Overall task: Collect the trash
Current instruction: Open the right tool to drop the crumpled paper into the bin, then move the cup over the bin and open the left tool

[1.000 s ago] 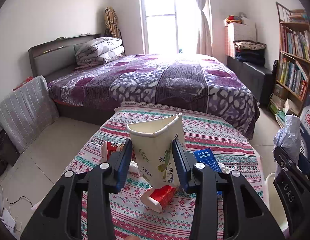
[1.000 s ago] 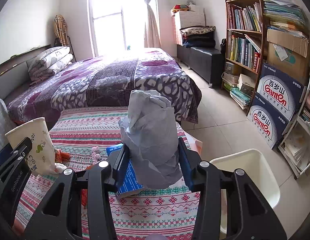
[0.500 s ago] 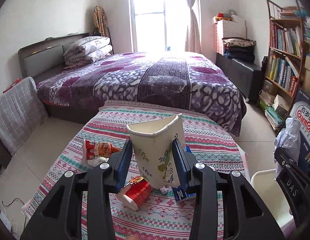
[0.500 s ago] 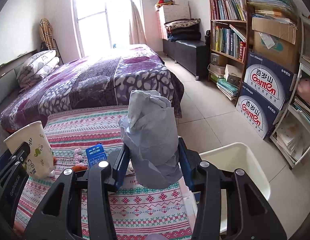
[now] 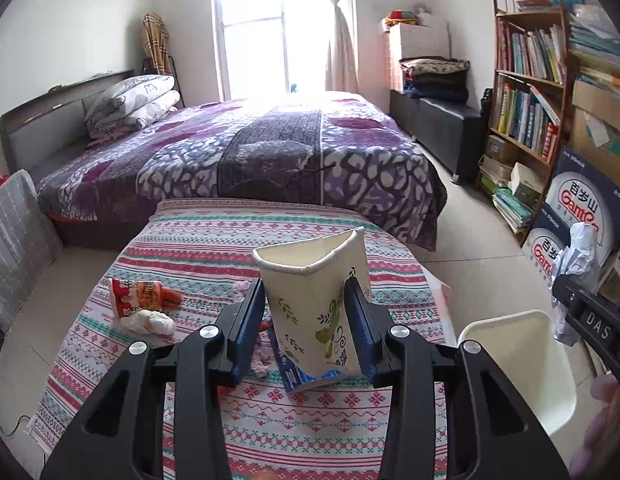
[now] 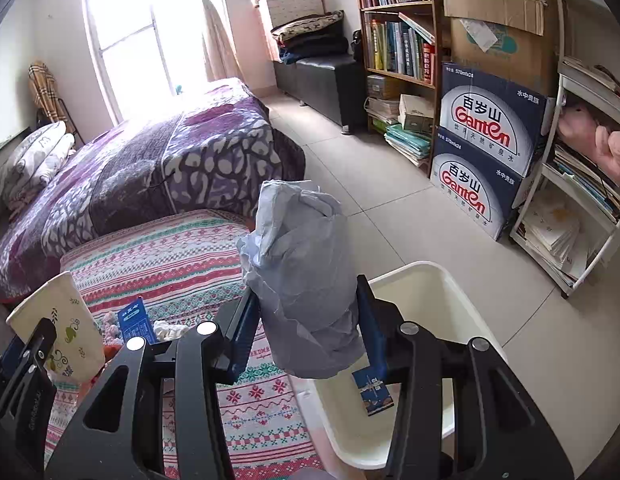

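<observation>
My left gripper point(image 5: 305, 312) is shut on a squashed white paper cup point(image 5: 314, 300) with a green leaf print, held upright above the table with the striped cloth point(image 5: 213, 240). My right gripper point(image 6: 307, 320) is shut on a crumpled grey paper wad point(image 6: 305, 280), which hangs over the near rim of a white plastic bin point(image 6: 450, 300) on the floor to the right of the table. The bin point(image 5: 522, 364) also shows at the right of the left wrist view. A small blue card point(image 6: 376, 392) lies inside it.
On the cloth lie a red snack wrapper point(image 5: 133, 296), a white tissue wad point(image 5: 151, 322) and a blue carton point(image 6: 135, 320). A purple bed point(image 5: 245, 160) stands behind the table. A bookshelf point(image 6: 398, 40) and stacked blue water cartons point(image 6: 486, 148) line the right wall.
Both grippers have swung to the right with their loads. The white bin has come closer in both views, and the paper wad now hangs at its rim.
</observation>
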The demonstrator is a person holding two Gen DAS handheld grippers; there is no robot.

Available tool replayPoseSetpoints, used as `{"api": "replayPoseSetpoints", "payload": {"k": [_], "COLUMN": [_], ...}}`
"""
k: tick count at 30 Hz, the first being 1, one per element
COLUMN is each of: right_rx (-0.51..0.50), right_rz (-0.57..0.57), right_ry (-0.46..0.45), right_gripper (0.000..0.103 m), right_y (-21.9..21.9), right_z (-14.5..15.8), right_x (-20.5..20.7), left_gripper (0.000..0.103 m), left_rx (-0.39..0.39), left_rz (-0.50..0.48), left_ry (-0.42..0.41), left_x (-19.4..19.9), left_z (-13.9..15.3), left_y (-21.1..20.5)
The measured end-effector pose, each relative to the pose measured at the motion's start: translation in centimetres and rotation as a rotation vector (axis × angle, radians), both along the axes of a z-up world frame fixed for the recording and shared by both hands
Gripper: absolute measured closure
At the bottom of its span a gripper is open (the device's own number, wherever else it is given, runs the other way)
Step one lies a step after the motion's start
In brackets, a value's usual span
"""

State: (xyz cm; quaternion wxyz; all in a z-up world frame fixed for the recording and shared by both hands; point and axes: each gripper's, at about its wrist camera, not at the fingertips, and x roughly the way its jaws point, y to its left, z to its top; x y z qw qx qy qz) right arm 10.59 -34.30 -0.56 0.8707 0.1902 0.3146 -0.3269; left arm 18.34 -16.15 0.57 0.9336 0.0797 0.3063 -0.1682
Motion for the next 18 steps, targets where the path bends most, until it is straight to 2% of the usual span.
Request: {"api": "replayPoseSetpoints", "payload": {"k": [7,8,9,11,15,18], "right_rx": [0.044,0.048,0.052,0.053,0.066,0.08], "right_rz": [-0.072,-0.081,-0.092,-0.125,-0.181,-0.226], "right_ry": [0.01,0.009,0.006,-0.007,-0.019,-0.032], "right_gripper": [0.057,0.053,0.042,0.032,0.021,0.018], "right_y": [-3.3,-3.8,-4.3,-5.1,-6.9,-8.2], "right_z": [-0.4,-0.4,-0.4,-0.3,-0.2,0.0], "right_x": [-2.0,-2.2,-2.6,-3.3,-4.6,-5.9], "left_gripper": [0.062,0.062,0.062,0.062,0.062,0.062], "left_rx": [0.0,-0.001,-0.004,-0.01,-0.019,-0.031], "left_rz": [-0.098,-0.11,-0.124,-0.146,-0.18,-0.201], "left_ry": [0.029,0.034,0.042,0.06,0.093,0.118], "left_x": [-1.4,-1.6,-1.7,-2.0,-2.6,-3.1], "left_z": [-0.9,-1.0,-1.2,-1.5,-2.1,-2.5], "left_y": [-3.6,-4.1,-4.6,-5.5,-7.2,-8.5]}}
